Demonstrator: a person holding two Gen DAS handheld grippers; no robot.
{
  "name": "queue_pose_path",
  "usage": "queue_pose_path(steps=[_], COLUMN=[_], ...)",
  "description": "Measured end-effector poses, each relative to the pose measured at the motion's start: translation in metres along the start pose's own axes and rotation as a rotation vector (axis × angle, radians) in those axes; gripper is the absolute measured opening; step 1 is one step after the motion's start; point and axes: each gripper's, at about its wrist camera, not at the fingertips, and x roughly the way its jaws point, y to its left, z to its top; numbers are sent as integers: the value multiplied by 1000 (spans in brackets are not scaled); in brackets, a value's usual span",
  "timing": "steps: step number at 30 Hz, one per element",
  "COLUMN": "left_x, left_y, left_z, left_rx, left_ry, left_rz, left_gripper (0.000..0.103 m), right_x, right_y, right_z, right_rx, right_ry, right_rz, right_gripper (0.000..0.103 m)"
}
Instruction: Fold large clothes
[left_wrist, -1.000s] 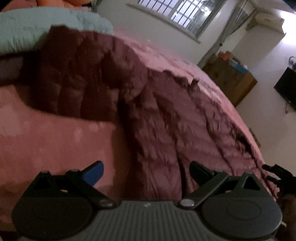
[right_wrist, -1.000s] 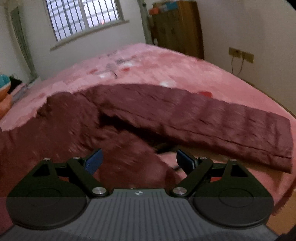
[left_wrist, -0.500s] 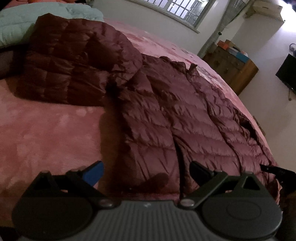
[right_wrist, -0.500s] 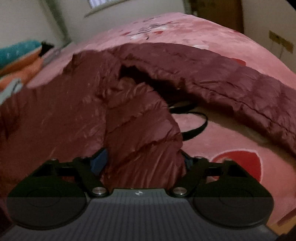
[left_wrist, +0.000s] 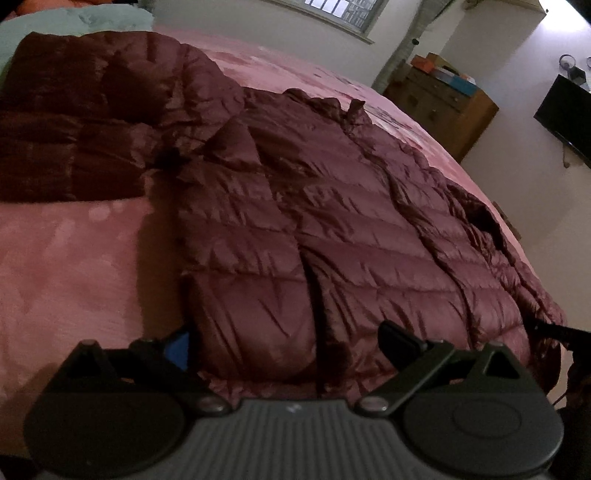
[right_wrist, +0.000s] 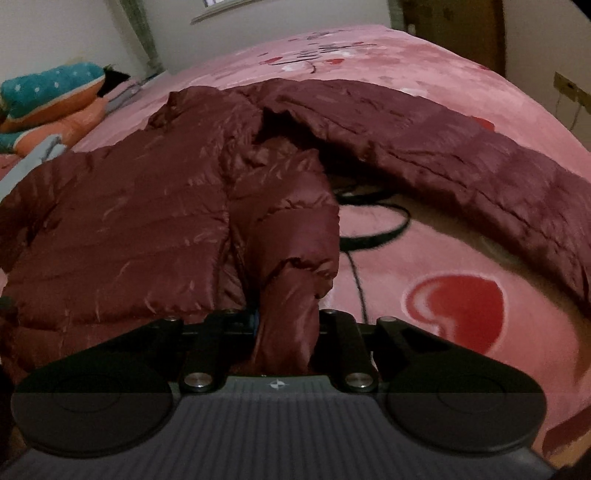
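Two grippers work the hem: right gripper (right_wrist: 284, 325) jaws have just clamped the maroon down jacket (left_wrist: 332, 221) for folding; left gripper (left_wrist: 284, 343) jaws gape, unloaded.

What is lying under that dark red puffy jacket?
The jacket lies on a pink blanket; a black strap runs beneath its sleeve. Anything else underneath is covered.

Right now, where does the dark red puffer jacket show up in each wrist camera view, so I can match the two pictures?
Left wrist view: the jacket fills the centre and right, hem nearest the open left tool.
Right wrist view: the jacket fills the left and centre, one sleeve stretching right; the right tool is shut on its hem corner.
Shared landmark: the pink blanket under it.
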Motion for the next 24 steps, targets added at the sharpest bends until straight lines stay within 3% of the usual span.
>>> queue_pose_path(steps=[9,14,17,19,24], left_x=[3,-3,-16,-23,-21], left_y=[2,4,-2,-6,-29], left_z=[5,14,21,29,39], left_rx=[40,64,96,118,183], left_ry=[33,10,-34,-67,-119], left_rz=[-43,-21,-5,9,14], left_gripper=[99,98,98,98,98], right_x=[-5,-3,-5,-14,-43], right_y=[9,11,8,4,-27], right_z=[-17,-15,-11,-6,8], right_rx=[-37,5,23,53,224], right_ry=[11,-9,-24,-44,-166], right_rz=[-13,-2,-19,-32,-65], right_gripper=[16,18,35,58,60])
